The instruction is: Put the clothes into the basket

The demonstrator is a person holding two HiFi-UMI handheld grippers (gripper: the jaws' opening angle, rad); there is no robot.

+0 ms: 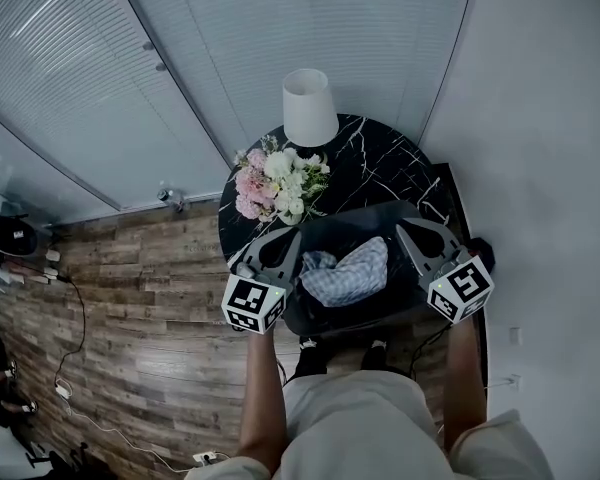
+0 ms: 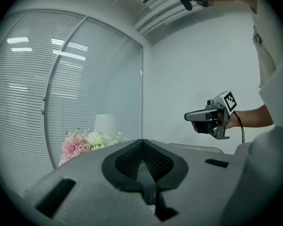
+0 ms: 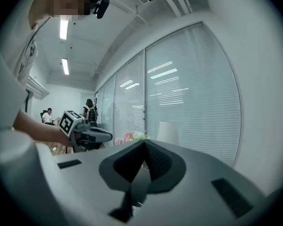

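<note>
A blue-and-white checked garment [image 1: 348,273] lies crumpled inside a dark basket [image 1: 365,212] on the near side of a round black marble table [image 1: 380,158]. My left gripper [image 1: 294,236] hangs over the basket's left edge, its jaws shut with nothing between them. My right gripper [image 1: 402,228] hangs over the basket's right edge, also shut and empty. Both point away from me, nearly level, on either side of the garment and not touching it. In the left gripper view the shut left gripper [image 2: 141,144] sees the right gripper [image 2: 191,117] from the side. The right gripper view shows its own tips [image 3: 144,144].
A white lamp [image 1: 310,108] and a bunch of pink and white flowers [image 1: 278,183] stand on the table's far half. Glass partitions with blinds lie behind, a white wall to the right. Wood floor [image 1: 150,288] with cables lies to the left.
</note>
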